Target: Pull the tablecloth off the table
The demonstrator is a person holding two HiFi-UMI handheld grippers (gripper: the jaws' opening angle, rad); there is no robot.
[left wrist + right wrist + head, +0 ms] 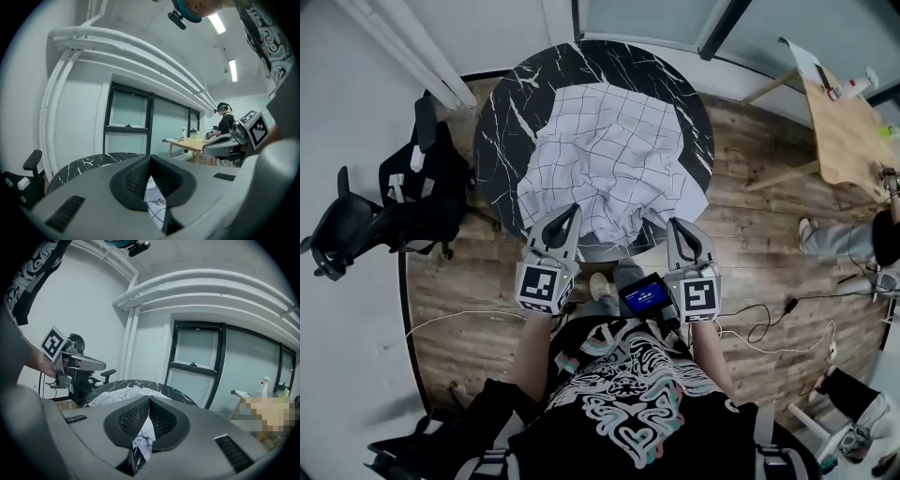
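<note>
The left gripper [567,217] and right gripper [682,232] — jaws pinched tight — each clamp the near edge of the rumpled tablecloth [609,155] on the black table [500,127].

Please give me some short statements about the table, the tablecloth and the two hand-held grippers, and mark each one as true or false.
1. The tablecloth is plain red. False: it is white with a dark grid.
2. The left hand-held gripper is shut on the tablecloth. True.
3. The right hand-held gripper is open, away from the tablecloth. False: it is shut on the tablecloth.
4. The table is round and black with white veins. True.
</note>
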